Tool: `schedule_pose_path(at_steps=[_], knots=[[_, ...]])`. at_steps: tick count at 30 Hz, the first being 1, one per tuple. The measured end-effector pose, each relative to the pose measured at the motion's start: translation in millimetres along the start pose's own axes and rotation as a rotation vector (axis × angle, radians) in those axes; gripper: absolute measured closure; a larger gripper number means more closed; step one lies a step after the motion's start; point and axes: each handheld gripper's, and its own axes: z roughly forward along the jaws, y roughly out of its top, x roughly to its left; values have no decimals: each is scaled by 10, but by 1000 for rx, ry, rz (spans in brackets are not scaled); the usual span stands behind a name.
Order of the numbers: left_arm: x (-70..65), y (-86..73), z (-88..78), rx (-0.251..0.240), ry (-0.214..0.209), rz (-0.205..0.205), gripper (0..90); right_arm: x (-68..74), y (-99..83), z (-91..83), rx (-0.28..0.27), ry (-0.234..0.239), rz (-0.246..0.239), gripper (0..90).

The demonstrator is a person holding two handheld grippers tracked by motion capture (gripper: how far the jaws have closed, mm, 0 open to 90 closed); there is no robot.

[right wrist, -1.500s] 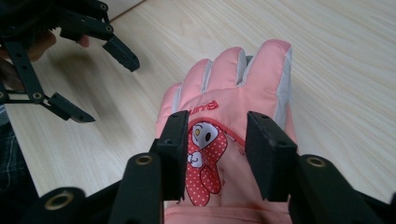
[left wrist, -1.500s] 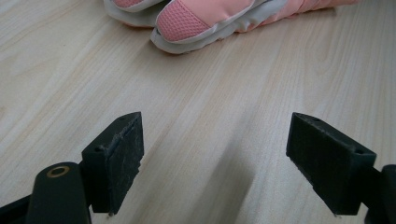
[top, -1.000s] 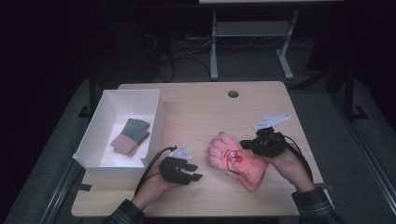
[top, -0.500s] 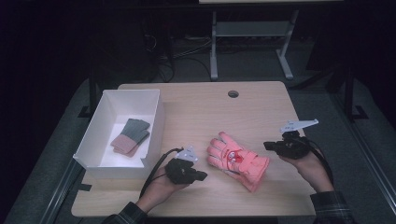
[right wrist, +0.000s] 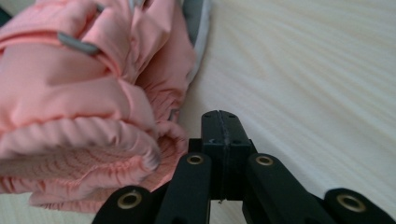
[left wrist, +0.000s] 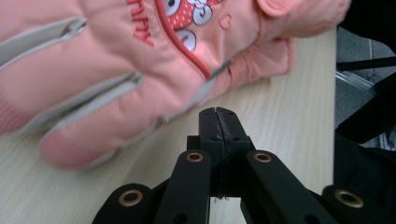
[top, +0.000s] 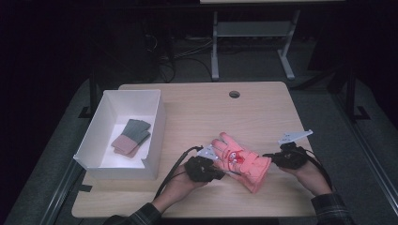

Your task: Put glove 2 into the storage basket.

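A salmon-pink padded glove [top: 241, 161] with a cartoon patch lies flat on the wooden table [top: 197, 112], fingers toward the upper left and cuff toward the lower right. My left gripper [top: 221, 172] is shut, its tips beside the glove's finger side with nothing between them. In the left gripper view the closed jaws [left wrist: 218, 116] rest just below the glove [left wrist: 140, 70]. My right gripper [top: 268, 156] is shut too, low on the table at the cuff end. In the right gripper view its closed tips [right wrist: 219, 119] sit next to the ribbed cuff [right wrist: 84, 154].
A white open box [top: 157, 136] stands at the table's left, holding a folded grey-green and pink pair [top: 131, 137]. A round cable hole [top: 234, 94] is near the far edge. A metal stand [top: 216, 47] is behind the table.
My right gripper has left the top of the glove, swung out to the right and sunk to the table by the cuff. My left gripper has slid right up to the glove.
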Motion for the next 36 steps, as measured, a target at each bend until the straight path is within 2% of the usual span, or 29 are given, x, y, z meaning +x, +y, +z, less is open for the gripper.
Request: schedule_pose_path(at_steps=[4, 6, 10, 12, 23, 27, 29, 36], knots=[[42, 44, 69, 5, 4, -8, 896, 41, -20, 60, 20, 19, -31, 900], [60, 44, 83, 14, 6, -3, 896, 69, -24, 74, 28, 36, -28, 900], [87, 33, 52, 16, 19, -6, 896, 128, -29, 68, 27, 53, -44, 900], [123, 21, 15, 15, 29, -8, 896, 179, -35, 83, 29, 67, -49, 900], [376, -59, -158, -5, 69, -78, 896, 510, -23, 217, 51, 161, -91, 900], [431, -71, -200, -8, 80, -94, 896, 630, 7, 295, 56, 198, -120, 900], [458, -72, -222, -10, 86, -86, 896, 693, 21, 331, 62, 212, -136, 900], [516, -77, -253, -21, 91, -103, 896, 904, 78, 459, 65, 257, -165, 900]])
